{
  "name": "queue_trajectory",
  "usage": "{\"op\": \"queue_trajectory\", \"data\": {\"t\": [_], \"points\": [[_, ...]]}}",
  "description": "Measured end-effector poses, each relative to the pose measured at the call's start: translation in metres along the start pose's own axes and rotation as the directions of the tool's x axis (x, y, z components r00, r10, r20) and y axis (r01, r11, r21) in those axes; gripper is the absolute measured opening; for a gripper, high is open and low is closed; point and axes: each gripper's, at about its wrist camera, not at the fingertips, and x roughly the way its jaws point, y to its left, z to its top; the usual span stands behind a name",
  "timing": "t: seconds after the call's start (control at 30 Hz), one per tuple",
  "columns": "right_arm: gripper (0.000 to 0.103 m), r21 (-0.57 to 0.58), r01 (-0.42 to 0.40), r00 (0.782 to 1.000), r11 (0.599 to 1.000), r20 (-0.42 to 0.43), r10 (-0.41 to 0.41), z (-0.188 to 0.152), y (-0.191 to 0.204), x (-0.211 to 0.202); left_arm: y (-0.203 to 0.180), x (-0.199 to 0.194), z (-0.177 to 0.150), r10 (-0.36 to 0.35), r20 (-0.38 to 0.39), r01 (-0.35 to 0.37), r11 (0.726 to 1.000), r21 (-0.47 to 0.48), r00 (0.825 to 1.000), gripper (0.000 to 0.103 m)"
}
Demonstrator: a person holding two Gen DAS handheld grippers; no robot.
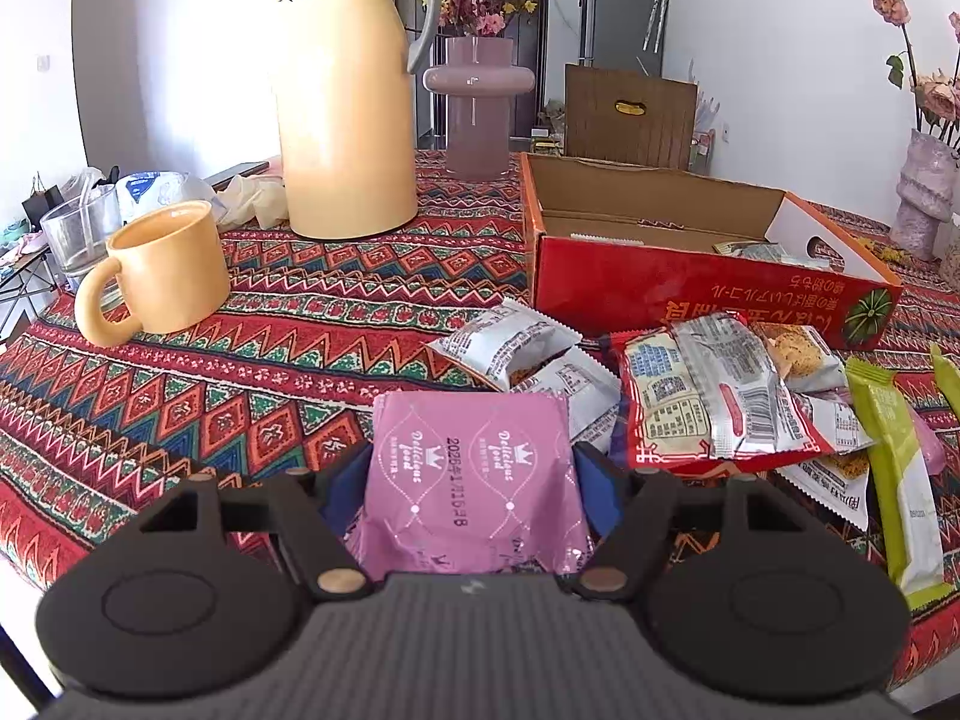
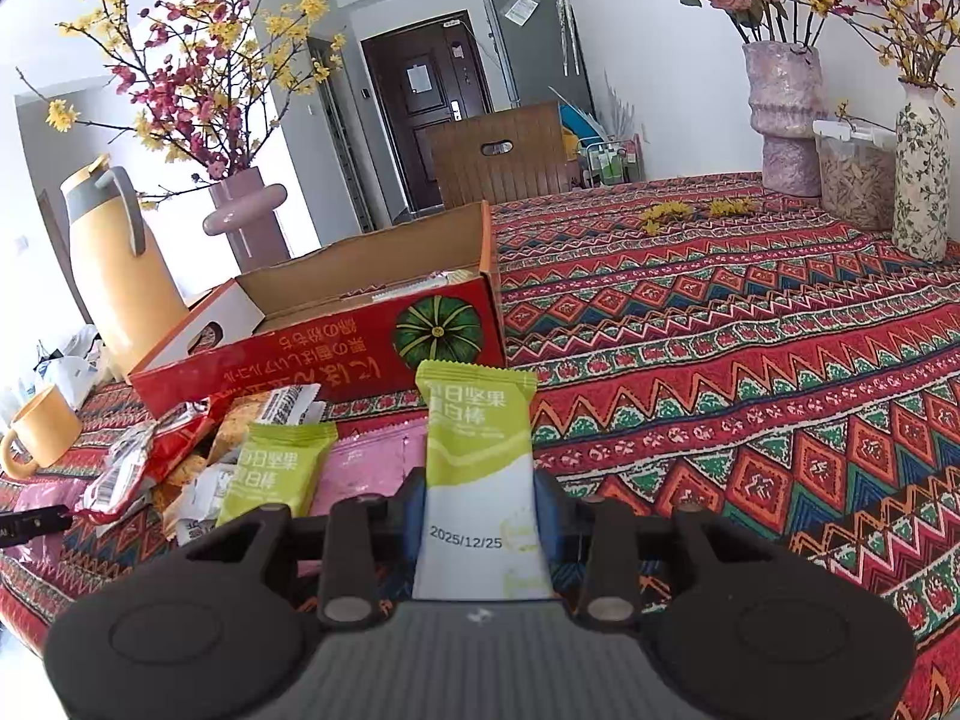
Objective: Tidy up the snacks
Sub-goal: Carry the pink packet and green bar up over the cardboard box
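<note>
I am holding a pink snack packet (image 1: 471,480), light, crinkly and slippery, pinched across its middle in my left hand-held gripper (image 1: 471,489) near the loose packet pile (image 1: 714,396). My right hand-held gripper (image 2: 480,516) is clamping a green nut bar (image 2: 477,468) by its lower half; it looks stiff but crushable. The red carton (image 2: 336,354) is sitting open beyond, on the desk (image 2: 750,324).
</note>
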Motion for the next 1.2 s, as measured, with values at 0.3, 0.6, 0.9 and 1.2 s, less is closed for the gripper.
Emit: {"op": "queue_trajectory", "data": {"t": [0.3,0.6,0.9,1.2], "points": [[0.036,-0.041,-0.013,0.999,0.999,0.032,0.014,0.016,0.012,0.003,0.000,0.000,0.019,0.003,0.039,-0.003,1.000,0.011,0.999,0.072],[0.036,-0.091,-0.040,0.996,0.995,0.079,0.047,0.042,0.031,0.009,-0.010,0.003,0.046,-0.031,0.084,0.028,0.999,0.037,0.996,0.072],[0.036,-0.143,-0.072,0.991,0.987,0.105,0.087,0.075,0.057,0.030,-0.034,0.008,0.079,-0.098,0.117,0.089,0.992,0.084,0.988,0.072],[0.036,-0.167,-0.104,0.987,0.980,0.100,0.122,0.113,0.086,0.067,-0.069,0.024,0.112,-0.131,0.129,0.113,0.984,0.140,0.983,0.072]]}}
